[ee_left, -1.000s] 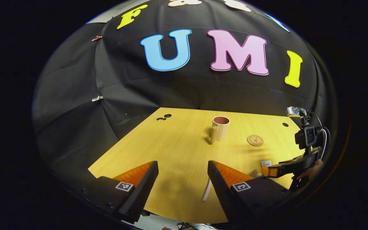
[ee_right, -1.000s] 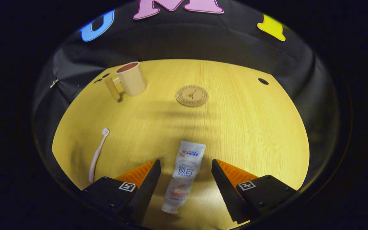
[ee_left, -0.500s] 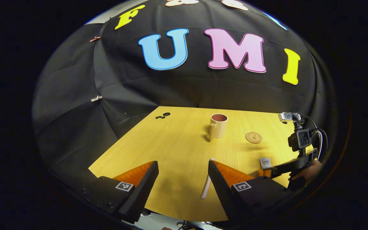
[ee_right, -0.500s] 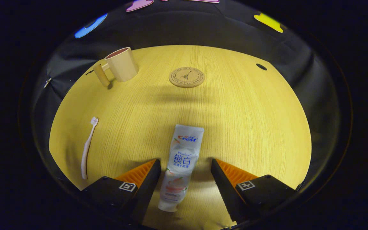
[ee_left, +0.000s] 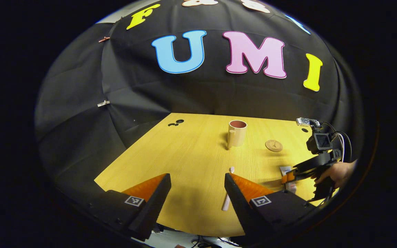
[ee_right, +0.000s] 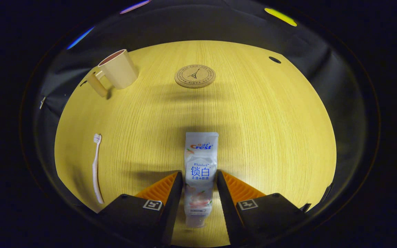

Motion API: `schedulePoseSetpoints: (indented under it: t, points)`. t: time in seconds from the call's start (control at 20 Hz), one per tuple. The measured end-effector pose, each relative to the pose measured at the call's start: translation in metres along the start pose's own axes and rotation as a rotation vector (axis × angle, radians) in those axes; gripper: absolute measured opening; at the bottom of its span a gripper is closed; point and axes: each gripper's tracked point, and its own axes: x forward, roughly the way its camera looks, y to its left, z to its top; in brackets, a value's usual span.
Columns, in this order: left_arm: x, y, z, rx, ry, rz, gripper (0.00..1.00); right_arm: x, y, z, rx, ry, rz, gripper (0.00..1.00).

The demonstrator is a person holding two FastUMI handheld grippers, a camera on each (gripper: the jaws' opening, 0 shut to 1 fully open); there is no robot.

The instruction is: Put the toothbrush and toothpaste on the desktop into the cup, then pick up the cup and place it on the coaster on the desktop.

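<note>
Yellow wood-grain desktop (ee_right: 271, 137) spreads across the right gripper view, and at the bottom centre the right gripper (ee_right: 200, 181) has its two fingers drawn in narrow on either side of the toothpaste (ee_right: 200, 162), both flanks of the tube meeting the finger edges; the tube lies flat on the wood with its crimped end toward the centre of the frame and its cap end low between the fingers. At the left edge the toothbrush (ee_right: 96, 168) lies alone, bristles toward the top. In the upper left the cup (ee_right: 117, 73) stands upright, handle to its left. Just right of it, at top centre, rests the round coaster (ee_right: 195, 76), apart from the cup.

In the left gripper view the left gripper (ee_left: 197, 191) hangs over the near edge of the desktop (ee_left: 184, 155) with its fingers spread wide, gripping nothing. The toothbrush (ee_left: 228, 193) lies just inside the right-hand finger. Farther back stand the cup (ee_left: 236, 132) and, right of it, the coaster (ee_left: 274, 145). At the right edge a hand (ee_left: 334, 172) carries the right gripper (ee_left: 289, 177) low over the toothpaste (ee_left: 285, 169)
</note>
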Motion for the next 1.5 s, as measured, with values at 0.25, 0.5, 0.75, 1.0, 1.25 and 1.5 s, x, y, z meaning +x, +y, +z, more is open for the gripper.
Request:
schedulePoseSetpoints:
  t: [0.25, 0.5, 0.75, 1.0, 1.25, 1.5]
  points:
    - [-0.001, 0.009, 0.000, -0.005, -0.013, -0.007, 0.97, -0.002, 0.002, 0.001, -0.026, -0.038, 0.011, 0.50]
    - [0.003, 0.015, -0.002, -0.010, -0.008, -0.005, 0.97, -0.001, 0.005, 0.001, -0.065, -0.041, 0.006, 0.28]
    - [0.009, 0.014, -0.004, -0.023, 0.006, -0.001, 0.97, -0.007, 0.001, 0.008, -0.035, -0.045, 0.025, 0.29]
    - [0.020, 0.007, -0.006, -0.009, 0.022, -0.005, 0.97, -0.030, -0.007, 0.060, -0.068, -0.190, 0.040, 0.28]
    - [0.034, -0.008, -0.004, -0.012, 0.026, -0.036, 0.97, -0.065, 0.008, 0.129, -0.038, -0.341, 0.106, 0.24]
    - [0.048, -0.017, 0.003, 0.016, 0.022, -0.048, 0.97, -0.105, 0.038, 0.200, -0.110, -0.547, 0.152, 0.23]
